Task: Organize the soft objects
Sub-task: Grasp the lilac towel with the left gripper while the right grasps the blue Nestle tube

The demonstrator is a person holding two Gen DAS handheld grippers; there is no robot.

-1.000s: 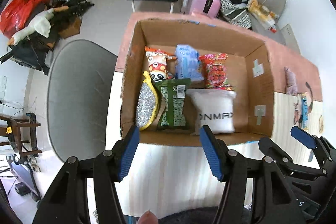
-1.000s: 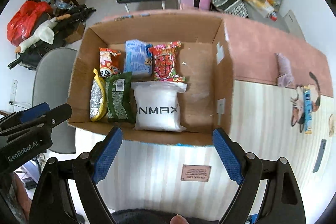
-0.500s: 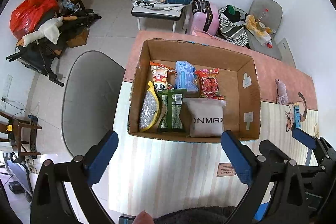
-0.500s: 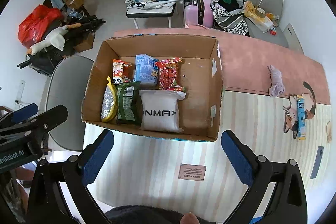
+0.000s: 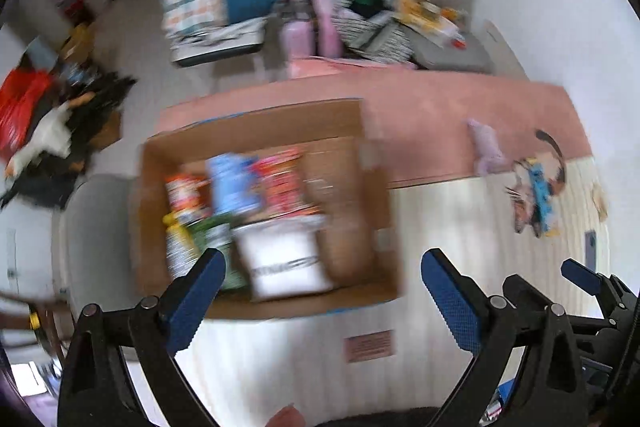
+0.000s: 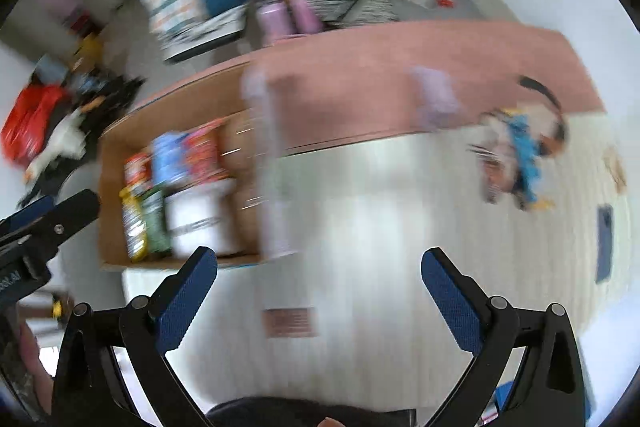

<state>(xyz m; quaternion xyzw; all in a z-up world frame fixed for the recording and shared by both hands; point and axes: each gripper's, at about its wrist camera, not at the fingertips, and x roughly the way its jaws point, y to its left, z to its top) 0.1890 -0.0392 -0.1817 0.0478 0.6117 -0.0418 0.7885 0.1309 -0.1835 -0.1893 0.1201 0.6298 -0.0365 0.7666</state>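
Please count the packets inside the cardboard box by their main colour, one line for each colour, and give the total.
In the cardboard box, though the frames are blurred:
Red or orange packets: 2
Blue packet: 1
Green packet: 1
White packet: 1
Yellow-edged silver packet: 1
Total: 6

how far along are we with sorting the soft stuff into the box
Done: several packets, including a white pouch, already lie in the cardboard box. In hand: nothing; left gripper and right gripper are both open and empty. Left: a purple soft item and a blue one on the mat.
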